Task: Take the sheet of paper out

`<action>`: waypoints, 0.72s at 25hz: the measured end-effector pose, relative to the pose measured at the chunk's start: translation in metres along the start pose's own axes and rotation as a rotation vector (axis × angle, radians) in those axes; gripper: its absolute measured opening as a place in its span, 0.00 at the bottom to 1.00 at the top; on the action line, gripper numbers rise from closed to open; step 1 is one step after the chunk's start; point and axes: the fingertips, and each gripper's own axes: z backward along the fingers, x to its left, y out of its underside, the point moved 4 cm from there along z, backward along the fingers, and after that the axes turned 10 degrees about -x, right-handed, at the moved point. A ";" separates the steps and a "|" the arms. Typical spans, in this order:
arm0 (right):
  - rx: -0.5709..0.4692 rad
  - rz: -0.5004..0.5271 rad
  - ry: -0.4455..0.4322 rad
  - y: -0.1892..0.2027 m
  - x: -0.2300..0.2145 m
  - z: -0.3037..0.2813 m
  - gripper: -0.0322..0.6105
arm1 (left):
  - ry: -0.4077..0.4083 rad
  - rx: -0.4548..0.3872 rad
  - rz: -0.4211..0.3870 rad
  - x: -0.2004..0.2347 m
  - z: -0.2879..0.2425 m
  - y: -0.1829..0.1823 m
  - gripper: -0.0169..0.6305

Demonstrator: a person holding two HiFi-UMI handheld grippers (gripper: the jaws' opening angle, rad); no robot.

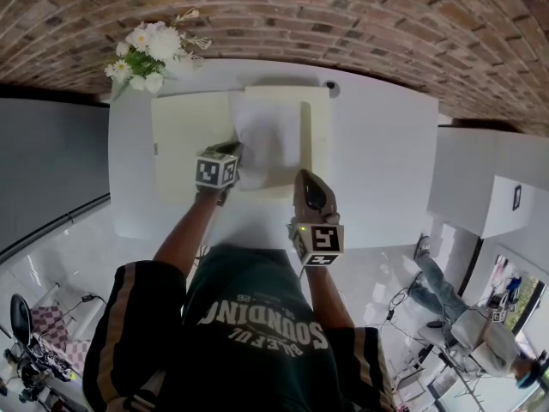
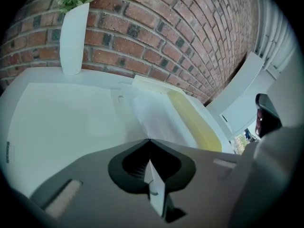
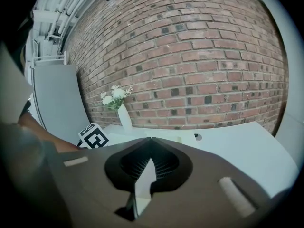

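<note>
A pale yellow folder lies open on the white table. A white sheet of paper rests across its middle. My left gripper is shut on the sheet's near left corner. In the left gripper view the paper runs forward from the closed jaws, lifted above the folder's yellow half. My right gripper sits at the folder's front edge, to the right of the sheet. Its jaws are closed, with a thin pale edge of the folder pinched between them.
A white vase of white flowers stands at the table's far left corner, against the brick wall. A small round hole lies beyond the folder. A white cabinet stands to the table's right.
</note>
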 end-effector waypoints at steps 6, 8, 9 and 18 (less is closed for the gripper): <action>-0.011 0.009 -0.017 -0.004 0.004 0.001 0.03 | -0.032 -0.009 -0.011 0.013 0.017 0.000 0.04; -0.017 0.011 -0.024 -0.006 0.007 0.001 0.03 | -0.040 -0.014 -0.015 0.017 0.022 -0.001 0.04; -0.018 0.013 -0.027 -0.006 0.009 0.001 0.03 | -0.043 -0.016 -0.018 0.019 0.024 -0.001 0.04; -0.027 0.031 -0.065 -0.011 0.025 0.001 0.03 | -0.073 -0.044 -0.045 0.031 0.052 -0.005 0.04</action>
